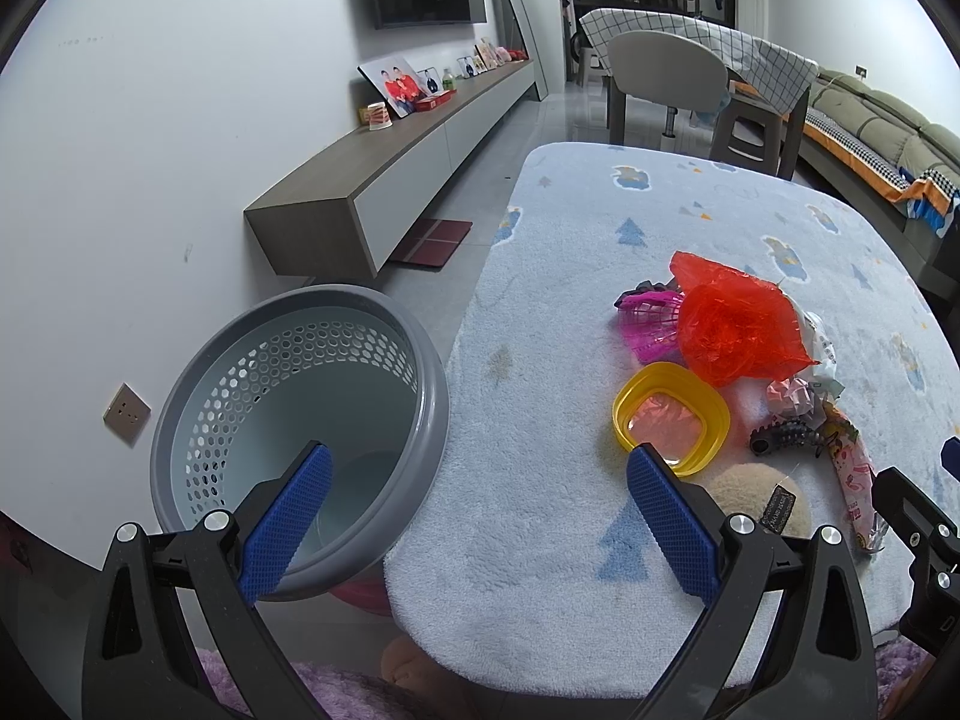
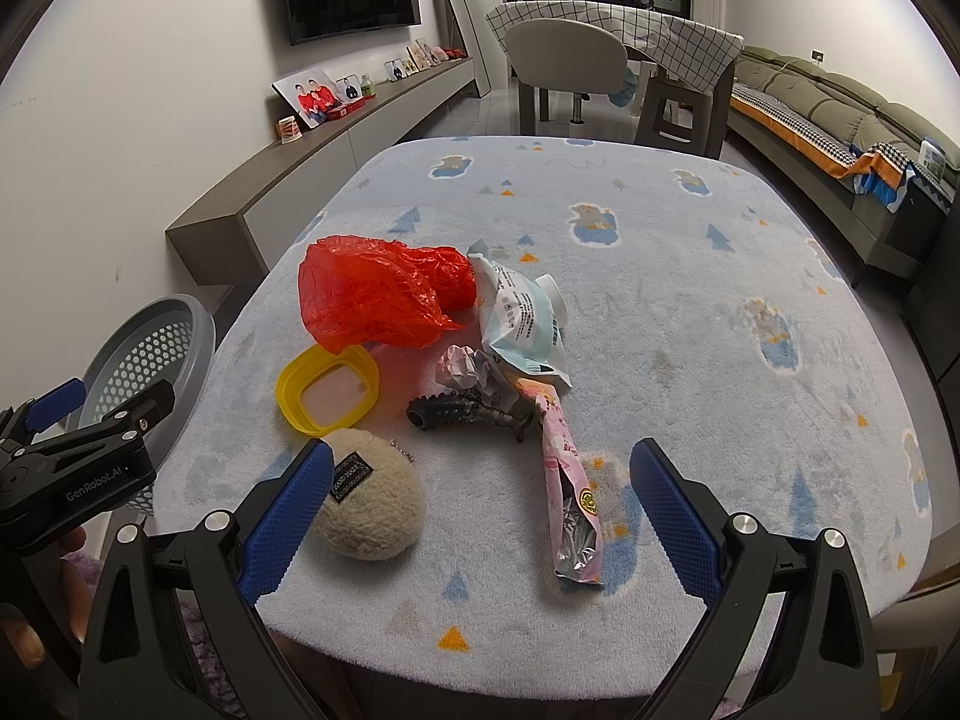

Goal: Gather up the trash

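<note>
Your table cover (image 2: 660, 312): fluffy matt cloth
Red bag (image 2: 378, 294): thin crinkly glossy plastic
Bin (image 1: 288, 420): smooth matt perforated plastic
Pouch (image 2: 366, 498): fuzzy cloth
Finger pads (image 2: 672, 522): rough-textured blue

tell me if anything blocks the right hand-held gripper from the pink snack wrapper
Nothing visible does. The pink snack wrapper lies flat on the blue table cover, in the open gap ahead of the right hand-held gripper; the beige plush ball sits off to its left.

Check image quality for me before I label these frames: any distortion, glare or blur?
Left wrist view: strong fisheye bending, dark corners, the grey basket sharp, its lower rim blurred behind the left gripper fingers. Right wrist view: same curvature, even soft light, no glare on the red plastic bag; the hand at the edge is blurred.
</note>
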`<state>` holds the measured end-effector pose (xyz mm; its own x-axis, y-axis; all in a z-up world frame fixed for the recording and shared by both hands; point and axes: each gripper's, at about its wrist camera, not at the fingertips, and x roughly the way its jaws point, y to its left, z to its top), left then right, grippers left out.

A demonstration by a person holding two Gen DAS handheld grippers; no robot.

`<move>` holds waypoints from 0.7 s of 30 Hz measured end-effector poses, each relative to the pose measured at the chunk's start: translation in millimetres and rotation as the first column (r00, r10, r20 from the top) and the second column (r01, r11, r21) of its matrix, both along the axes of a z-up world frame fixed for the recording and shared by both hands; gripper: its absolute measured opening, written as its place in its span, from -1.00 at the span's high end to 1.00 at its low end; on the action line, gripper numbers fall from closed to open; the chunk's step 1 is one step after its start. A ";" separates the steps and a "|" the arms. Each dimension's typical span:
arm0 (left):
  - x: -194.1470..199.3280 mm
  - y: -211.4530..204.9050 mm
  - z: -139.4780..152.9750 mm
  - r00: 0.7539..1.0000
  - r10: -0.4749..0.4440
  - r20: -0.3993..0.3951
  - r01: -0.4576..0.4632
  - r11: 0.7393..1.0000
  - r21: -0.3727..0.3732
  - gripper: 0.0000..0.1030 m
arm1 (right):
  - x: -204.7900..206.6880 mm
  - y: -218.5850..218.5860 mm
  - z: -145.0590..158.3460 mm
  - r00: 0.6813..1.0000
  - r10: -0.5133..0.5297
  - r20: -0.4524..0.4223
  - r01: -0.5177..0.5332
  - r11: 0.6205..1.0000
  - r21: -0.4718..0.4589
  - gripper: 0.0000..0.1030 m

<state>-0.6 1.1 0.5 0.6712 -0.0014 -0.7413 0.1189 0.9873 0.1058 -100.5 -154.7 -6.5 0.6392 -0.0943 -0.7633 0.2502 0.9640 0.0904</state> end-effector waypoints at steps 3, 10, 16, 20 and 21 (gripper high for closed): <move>-0.2 -0.1 0.1 1.000 0.000 0.001 0.000 1.000 0.000 -0.88 | -0.1 0.0 0.1 1.000 0.000 0.000 0.000 1.000 0.001 -0.84; -0.1 -0.3 0.0 1.000 0.001 0.001 -0.001 1.000 0.001 -0.88 | -0.2 0.0 -0.1 1.000 0.000 0.001 0.000 1.000 0.001 -0.84; -0.1 -0.3 0.0 1.000 0.001 0.001 -0.001 1.000 0.000 -0.88 | -0.2 0.3 0.2 1.000 0.001 0.001 -0.001 1.000 -0.001 -0.84; -0.1 -0.3 0.1 1.000 0.000 0.000 0.000 1.000 0.001 -0.88 | -0.1 0.7 -0.2 1.000 0.001 0.000 -0.001 1.000 0.001 -0.84; -0.2 -0.4 0.1 1.000 0.000 0.001 0.000 1.000 0.001 -0.88 | -0.1 0.8 0.0 1.000 0.001 0.001 -0.001 1.000 0.000 -0.84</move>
